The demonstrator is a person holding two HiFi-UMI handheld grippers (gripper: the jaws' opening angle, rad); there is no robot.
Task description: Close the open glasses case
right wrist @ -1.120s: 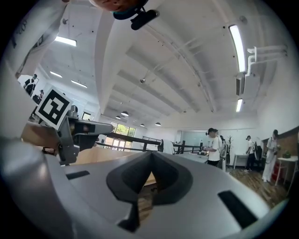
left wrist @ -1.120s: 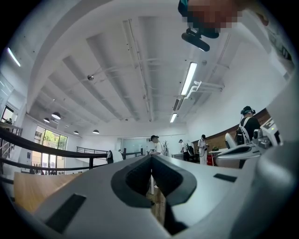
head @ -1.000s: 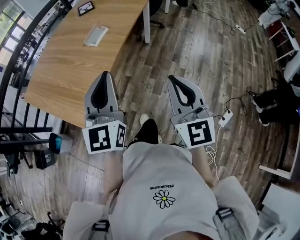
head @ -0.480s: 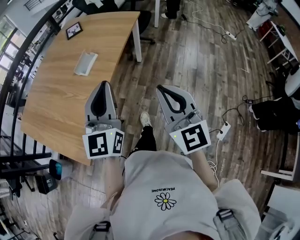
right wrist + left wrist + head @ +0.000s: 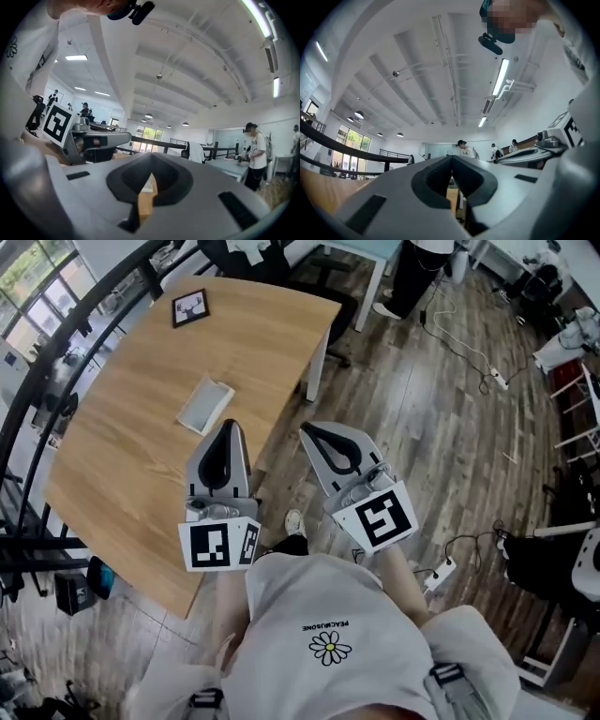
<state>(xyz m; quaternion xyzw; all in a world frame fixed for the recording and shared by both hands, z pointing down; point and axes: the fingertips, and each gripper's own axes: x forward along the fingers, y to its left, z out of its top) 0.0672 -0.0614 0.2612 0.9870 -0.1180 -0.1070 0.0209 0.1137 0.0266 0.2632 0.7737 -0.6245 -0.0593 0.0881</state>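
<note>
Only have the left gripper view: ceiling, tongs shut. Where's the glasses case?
Observer: The head view shows the glasses case lying on the wooden table, just ahead of the left gripper and not touching it.
Operator: Right gripper?
Observer: The right gripper is over the floor beside the table's edge, tongs shut on nothing.
Operator: Anything else on the table?
Observer: A black-framed picture near the far edge, apart from the case.
</note>
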